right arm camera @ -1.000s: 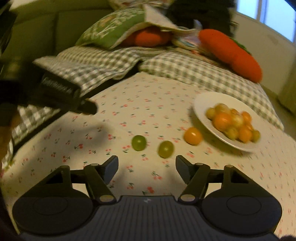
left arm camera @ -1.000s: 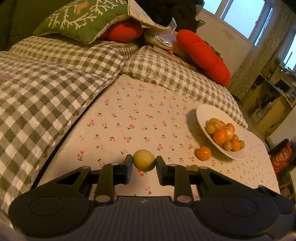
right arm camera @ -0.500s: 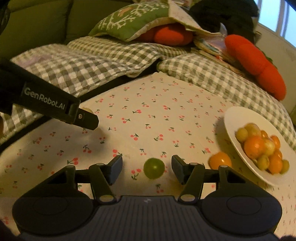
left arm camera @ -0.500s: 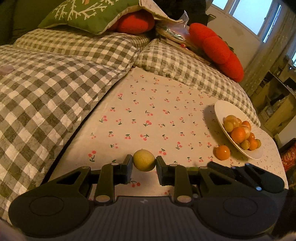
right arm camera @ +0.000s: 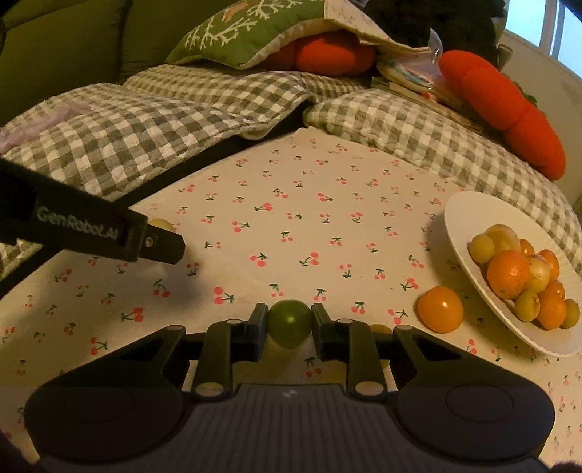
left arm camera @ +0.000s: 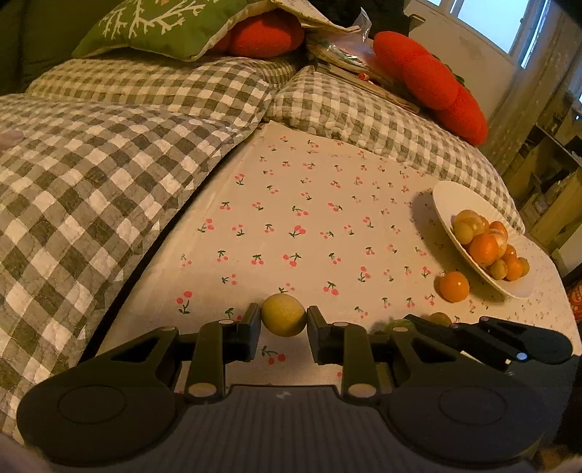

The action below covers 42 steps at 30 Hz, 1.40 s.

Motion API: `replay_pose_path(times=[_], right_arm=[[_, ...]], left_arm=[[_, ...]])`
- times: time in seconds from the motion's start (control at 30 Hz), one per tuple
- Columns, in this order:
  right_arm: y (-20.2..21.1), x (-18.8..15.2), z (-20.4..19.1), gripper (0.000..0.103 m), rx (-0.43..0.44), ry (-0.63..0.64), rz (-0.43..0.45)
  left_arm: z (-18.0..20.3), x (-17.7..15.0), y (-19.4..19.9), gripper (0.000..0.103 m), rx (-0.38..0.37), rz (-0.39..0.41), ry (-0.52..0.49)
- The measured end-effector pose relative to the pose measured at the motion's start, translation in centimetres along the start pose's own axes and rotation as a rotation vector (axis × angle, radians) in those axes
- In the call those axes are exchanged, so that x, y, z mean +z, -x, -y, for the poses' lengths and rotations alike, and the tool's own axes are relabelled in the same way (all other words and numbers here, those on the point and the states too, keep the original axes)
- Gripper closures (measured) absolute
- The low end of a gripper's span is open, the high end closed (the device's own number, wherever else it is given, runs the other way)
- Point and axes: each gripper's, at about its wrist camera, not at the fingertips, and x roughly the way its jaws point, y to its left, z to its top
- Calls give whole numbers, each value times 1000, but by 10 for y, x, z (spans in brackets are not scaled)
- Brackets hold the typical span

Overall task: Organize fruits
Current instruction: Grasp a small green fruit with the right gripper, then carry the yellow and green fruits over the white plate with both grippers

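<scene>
Here the left gripper (left arm camera: pixel 283 322) is closed on one yellow fruit (left arm camera: pixel 283 315), a pad touching each side of it, and holds it above the cherry-print cloth (left arm camera: pixel 291 203). The right gripper (right arm camera: pixel 290 325) has narrowed onto one green fruit (right arm camera: pixel 290 322), both pads against its sides; whether that fruit rests on the cloth or is off it cannot be told. In the right wrist view, one orange fruit (right arm camera: pixel 440 309) lies on the cloth at about 3 o'clock from the green fruit, just beside the near rim of the single white plate (right arm camera: pixel 462 218), apart from it. A small yellowish fruit (right arm camera: pixel 380 329) peeks over the right finger, mostly hidden. The plate sits at 2 o'clock from the green fruit and carries a heap of fruit (right arm camera: pixel 523 276): roughly five orange ones and five yellowish ones show, though the pile hides some, so the count is not sure. The left gripper's arm enters that view at 9 o'clock, lettered "GenRobot.AI", with the yellow fruit just showing behind its tip. In the left wrist view the right gripper's fingers (left arm camera: pixel 473 329) reach in at 3 o'clock, near the loose orange fruit. Beyond the cloth, at 12 o'clock, lie two checked pillows (left arm camera: pixel 363 109), a checked quilt (left arm camera: pixel 91 163) at 10 o'clock, one green cushion (left arm camera: pixel 174 25), and two red plush cushions (left arm camera: pixel 433 80).
</scene>
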Motion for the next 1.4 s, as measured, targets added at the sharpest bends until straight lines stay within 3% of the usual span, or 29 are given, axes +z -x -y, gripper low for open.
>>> replay_pose_path(times=[0.67, 1.4], right_arm=[[32, 5, 9, 80, 42, -55, 67], [76, 19, 55, 80, 34, -172, 219]], left_arm=[[11, -9, 2, 91, 64, 19, -106], [63, 6, 19, 91, -19, 76, -180]])
